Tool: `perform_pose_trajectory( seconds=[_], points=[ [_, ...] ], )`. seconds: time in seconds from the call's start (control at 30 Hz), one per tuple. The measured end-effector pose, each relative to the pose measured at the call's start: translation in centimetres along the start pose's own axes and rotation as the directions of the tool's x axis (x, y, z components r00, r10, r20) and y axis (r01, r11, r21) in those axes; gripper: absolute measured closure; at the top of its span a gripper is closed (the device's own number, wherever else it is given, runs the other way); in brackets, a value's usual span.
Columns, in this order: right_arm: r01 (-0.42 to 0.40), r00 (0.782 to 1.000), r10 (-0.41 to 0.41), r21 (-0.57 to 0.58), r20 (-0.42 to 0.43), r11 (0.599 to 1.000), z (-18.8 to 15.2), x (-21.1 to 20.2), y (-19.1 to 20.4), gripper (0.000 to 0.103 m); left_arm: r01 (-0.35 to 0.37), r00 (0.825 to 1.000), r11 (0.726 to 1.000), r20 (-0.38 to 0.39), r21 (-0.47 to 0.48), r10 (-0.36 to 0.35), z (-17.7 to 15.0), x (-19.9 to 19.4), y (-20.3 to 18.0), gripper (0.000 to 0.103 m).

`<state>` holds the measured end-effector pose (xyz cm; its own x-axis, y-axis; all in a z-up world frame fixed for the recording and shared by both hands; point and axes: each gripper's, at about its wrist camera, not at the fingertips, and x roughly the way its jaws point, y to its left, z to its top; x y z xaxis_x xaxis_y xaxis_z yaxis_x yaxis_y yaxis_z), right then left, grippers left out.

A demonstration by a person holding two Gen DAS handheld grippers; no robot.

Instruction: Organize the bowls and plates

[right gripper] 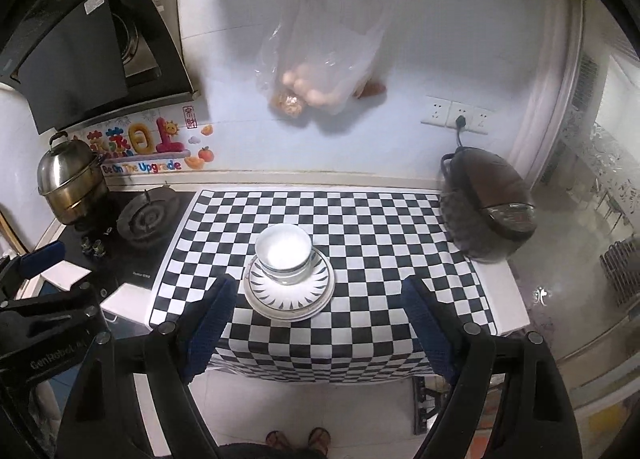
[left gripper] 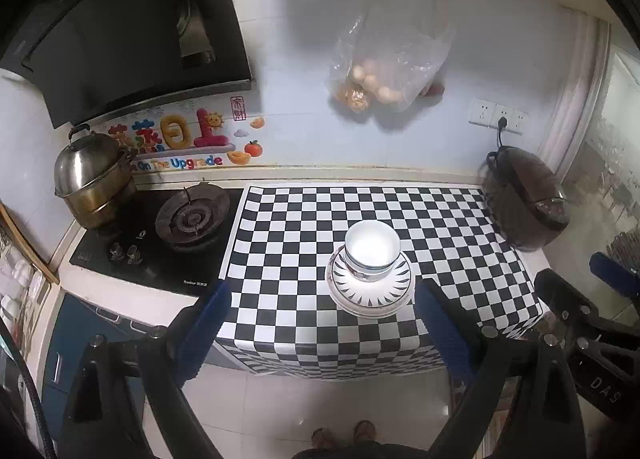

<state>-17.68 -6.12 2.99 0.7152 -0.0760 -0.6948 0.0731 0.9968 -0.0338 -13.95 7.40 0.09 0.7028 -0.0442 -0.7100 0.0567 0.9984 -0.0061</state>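
Observation:
A white bowl (left gripper: 372, 249) sits stacked on white plates with a dark leaf pattern (left gripper: 370, 291) on the checkered countertop cloth (left gripper: 360, 203). The same bowl (right gripper: 283, 251) and plates (right gripper: 289, 291) show in the right wrist view. My left gripper (left gripper: 320, 323) is open and empty, held back over the counter's front edge, the stack ahead between its fingers. My right gripper (right gripper: 318, 319) is open and empty, also back from the stack. The right gripper shows at the right edge of the left wrist view (left gripper: 592, 299).
A gas hob (left gripper: 192, 219) with a steel steamer pot (left gripper: 94, 179) lies left. A brown rice cooker (left gripper: 524, 199) stands at the right back. A plastic bag of food (left gripper: 384, 71) hangs on the wall. The person's feet (right gripper: 298, 439) stand on floor tiles below.

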Motion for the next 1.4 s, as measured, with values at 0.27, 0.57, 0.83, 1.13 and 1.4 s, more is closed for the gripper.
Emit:
perform_pose_trajectory(
  seconds=[0.27,0.57,0.83,1.13,1.4],
  points=[
    [0.016,1.000,-0.016,0.015,0.005,1.000,-0.8,-1.6,-1.7,0.016,-0.001,1.000,1.000,0.018,-0.014,0.001,-1.0,-1.6,-0.5,0.009],
    [0.013,1.000,-0.013,0.024,0.004,1.000,-1.4,-2.2,-2.5,0.016,-0.017,0.999,1.000,0.032,-0.014,0.017,-1.7,-2.9,-0.8,0.009],
    [0.018,1.000,-0.018,0.030,0.007,0.999,-1.4,-2.6,-3.1,0.016,-0.026,0.999,1.000,0.040,-0.015,0.026,-1.9,-3.6,-0.8,0.009],
    [0.030,1.000,-0.030,0.026,0.007,0.999,-1.4,-2.8,-3.3,0.016,-0.027,0.999,1.000,0.039,-0.015,0.027,-1.9,-3.9,-0.7,0.009],
    [0.030,0.999,-0.030,0.027,0.011,0.999,-1.4,-2.9,-3.1,0.016,-0.022,0.999,1.000,0.042,-0.011,0.022,-1.7,-3.7,-0.4,0.009]
  ],
)
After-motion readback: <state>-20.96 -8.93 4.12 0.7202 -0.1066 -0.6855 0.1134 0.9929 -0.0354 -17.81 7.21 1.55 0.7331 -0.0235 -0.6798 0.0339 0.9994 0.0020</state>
